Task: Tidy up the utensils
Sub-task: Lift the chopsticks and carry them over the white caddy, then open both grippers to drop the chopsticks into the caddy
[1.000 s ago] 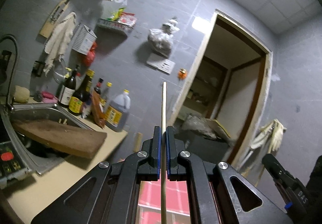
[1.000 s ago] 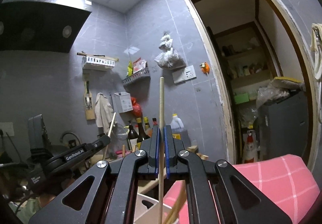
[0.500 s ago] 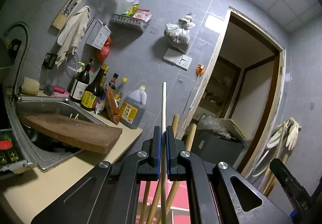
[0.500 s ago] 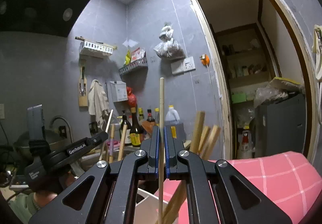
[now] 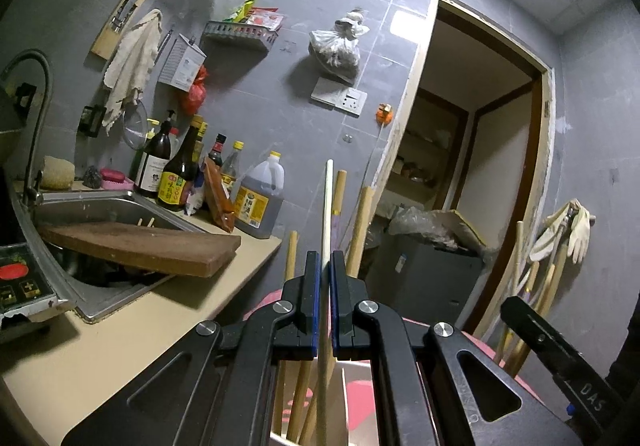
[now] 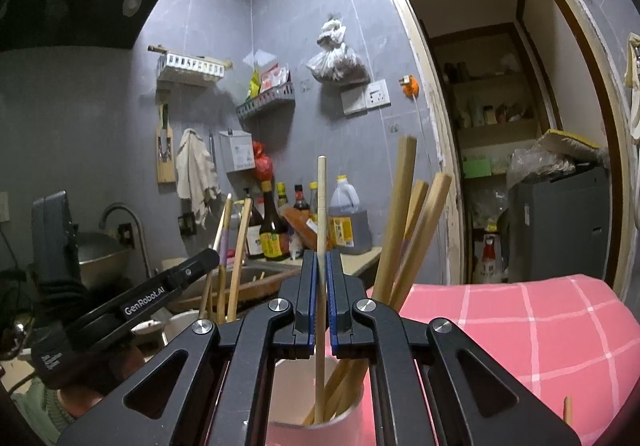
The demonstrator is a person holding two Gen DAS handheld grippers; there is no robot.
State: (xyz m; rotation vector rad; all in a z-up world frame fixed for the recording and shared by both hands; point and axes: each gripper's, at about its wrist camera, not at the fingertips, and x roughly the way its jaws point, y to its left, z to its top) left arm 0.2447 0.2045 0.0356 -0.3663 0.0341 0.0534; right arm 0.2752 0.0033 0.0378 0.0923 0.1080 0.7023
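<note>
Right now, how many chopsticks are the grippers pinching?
2. The left gripper pinches a pale chopstick upright; the right gripper pinches a tan chopstick whose lower end is in the pink cup. Other chopsticks stand loose there, some perhaps hidden.

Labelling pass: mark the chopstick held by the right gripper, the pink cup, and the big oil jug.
chopstick (image 6: 321, 205), right wrist view, upper shaft above the fingers.
pink cup (image 6: 352, 416), right wrist view, outer wall near the rim.
oil jug (image 5: 260, 201), left wrist view, body at the yellow label.
</note>
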